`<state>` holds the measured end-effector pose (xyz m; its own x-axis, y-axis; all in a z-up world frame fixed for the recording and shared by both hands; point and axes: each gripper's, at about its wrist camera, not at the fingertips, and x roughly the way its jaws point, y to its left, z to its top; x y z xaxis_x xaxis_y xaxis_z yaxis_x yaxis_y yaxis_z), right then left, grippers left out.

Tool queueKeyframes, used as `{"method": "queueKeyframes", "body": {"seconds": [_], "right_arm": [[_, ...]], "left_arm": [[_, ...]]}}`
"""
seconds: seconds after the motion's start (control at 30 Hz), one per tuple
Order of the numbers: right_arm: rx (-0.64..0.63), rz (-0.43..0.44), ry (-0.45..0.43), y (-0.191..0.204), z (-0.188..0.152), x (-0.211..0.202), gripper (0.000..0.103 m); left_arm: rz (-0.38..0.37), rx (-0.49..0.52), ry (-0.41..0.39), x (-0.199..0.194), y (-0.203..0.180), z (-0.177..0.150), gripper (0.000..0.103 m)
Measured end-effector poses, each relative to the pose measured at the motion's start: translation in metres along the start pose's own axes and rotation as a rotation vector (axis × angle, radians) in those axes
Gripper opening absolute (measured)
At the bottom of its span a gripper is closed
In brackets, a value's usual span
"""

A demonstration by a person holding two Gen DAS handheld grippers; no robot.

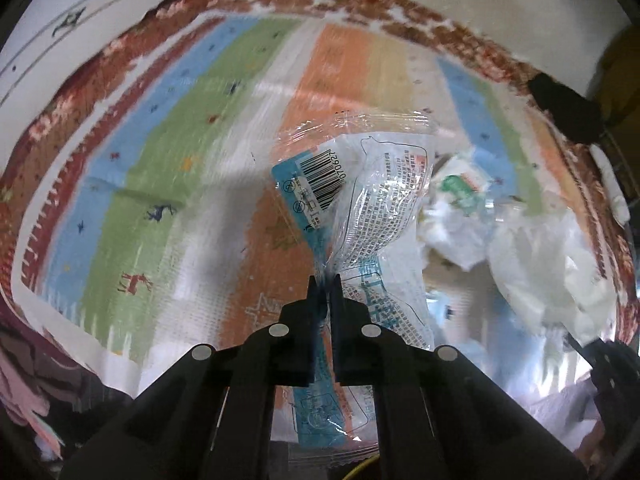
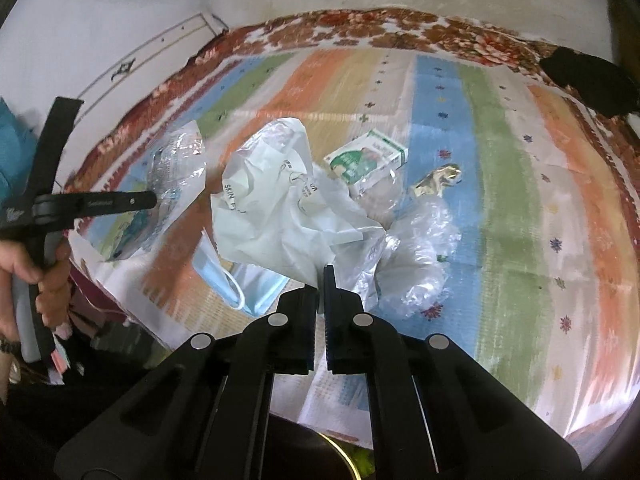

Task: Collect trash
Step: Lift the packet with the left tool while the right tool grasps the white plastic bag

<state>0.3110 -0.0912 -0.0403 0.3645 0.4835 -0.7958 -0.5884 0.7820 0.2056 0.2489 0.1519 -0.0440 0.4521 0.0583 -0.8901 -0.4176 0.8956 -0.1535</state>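
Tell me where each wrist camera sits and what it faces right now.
Left wrist: on the left tool, looking down its fingers at the striped mat; it is shut on a clear wrapper.
Right wrist: on the right tool, looking down at the mat; it is shut on a white plastic bag; a hand shows at left.
Shared: mat, wrapper, bag, green box.

Black claw [image 2: 319,280], silver rivets; teal sleeve [image 2: 12,136].

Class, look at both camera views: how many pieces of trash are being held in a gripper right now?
2. The left gripper pinches a clear printed wrapper; the right gripper pinches a white plastic bag. Other trash lies on the striped mat.
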Motion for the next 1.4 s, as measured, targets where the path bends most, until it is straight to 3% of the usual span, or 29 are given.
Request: {"method": "queueKeyframes", "body": {"seconds": [0.43,0.77,1.03,1.4], "right_arm": [[0.049,0.024,-0.115,0.006,-0.026,-0.068,0.003],[0.072,0.035,-0.173,0.009,-0.065,-0.108,0.002],[0.104,0.049,-0.184,0.01,-0.104,-0.124,0.003],[0.105,0.047,-0.128,0.017,-0.164,-0.122,0.003]], "left_arm": [[-0.182,0.073,-0.138,-0.086,-0.041,-0.043,0.004],[-0.241,0.081,-0.233,-0.132,-0.031,-0.088,0.004],[-0.312,0.088,-0.266,-0.152,-0.025,-0.128,0.004],[-0.333,0.142,-0.252,-0.15,-0.037,-0.186,0.004]]}}
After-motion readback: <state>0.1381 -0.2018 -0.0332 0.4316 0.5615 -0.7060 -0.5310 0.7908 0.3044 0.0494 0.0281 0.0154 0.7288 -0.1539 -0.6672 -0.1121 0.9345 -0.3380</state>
